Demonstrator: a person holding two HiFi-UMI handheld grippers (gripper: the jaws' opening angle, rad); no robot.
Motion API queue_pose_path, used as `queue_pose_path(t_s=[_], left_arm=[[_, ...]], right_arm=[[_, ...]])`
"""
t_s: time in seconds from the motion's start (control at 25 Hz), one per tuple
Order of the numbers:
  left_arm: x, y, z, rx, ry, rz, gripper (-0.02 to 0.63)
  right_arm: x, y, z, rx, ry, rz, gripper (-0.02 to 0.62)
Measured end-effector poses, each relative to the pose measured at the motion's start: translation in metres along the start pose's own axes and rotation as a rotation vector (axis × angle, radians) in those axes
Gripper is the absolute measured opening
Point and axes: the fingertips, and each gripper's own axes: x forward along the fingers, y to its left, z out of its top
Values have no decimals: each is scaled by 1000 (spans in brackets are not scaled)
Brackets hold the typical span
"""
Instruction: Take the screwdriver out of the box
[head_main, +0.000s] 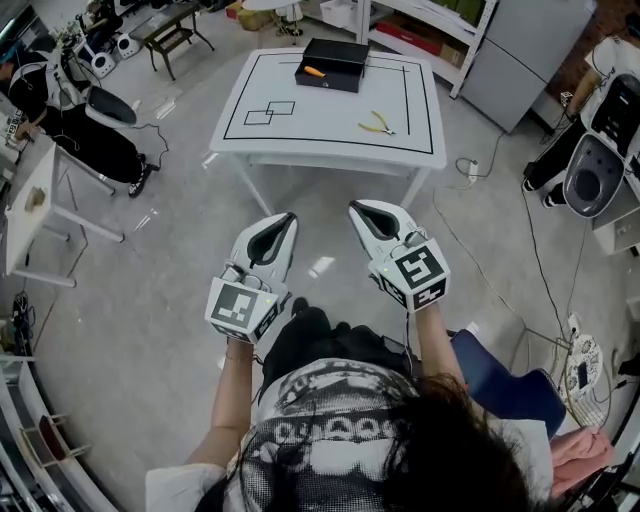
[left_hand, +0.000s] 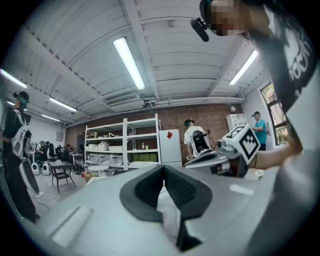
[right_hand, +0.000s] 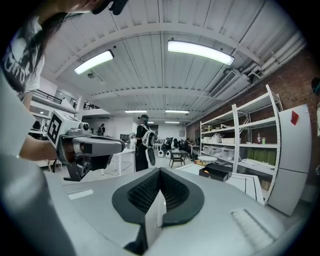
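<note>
A black box (head_main: 333, 63) stands at the far edge of the white table (head_main: 330, 135); an orange-handled screwdriver (head_main: 315, 71) lies in it. Both grippers hover over the floor in front of the table, well short of it, side by side and pointing toward it. My left gripper (head_main: 288, 218) is shut with nothing between its pads, and so is my right gripper (head_main: 357, 208). In the right gripper view, the box (right_hand: 217, 172) and an orange speck of the screwdriver (right_hand: 205, 171) show beyond the shut jaws (right_hand: 160, 171). In the left gripper view, the jaws (left_hand: 163, 168) meet, and the right gripper (left_hand: 220, 158) hangs beside them.
Yellow-handled pliers (head_main: 377, 124) lie on the table's right half. Cables (head_main: 500, 290) trail over the floor to the right. A blue chair (head_main: 500, 385) is close behind me. A person (head_main: 70, 110) sits at the left, another white table (head_main: 30, 210) stands there, and shelves (head_main: 420, 30) stand beyond.
</note>
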Motion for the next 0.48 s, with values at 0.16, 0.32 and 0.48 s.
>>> queue_pose_path(t_s=[0.16, 0.32, 0.48], left_arm=[[8, -4, -2, 8, 14, -11, 0], [17, -7, -3, 1, 25, -15, 0], [30, -3, -3, -2, 20, -21, 0]], right_arm=[[0, -6, -5, 15, 0, 3, -4], [3, -12, -12, 29, 8, 12, -4], [12, -19, -16, 36, 12, 19, -4]])
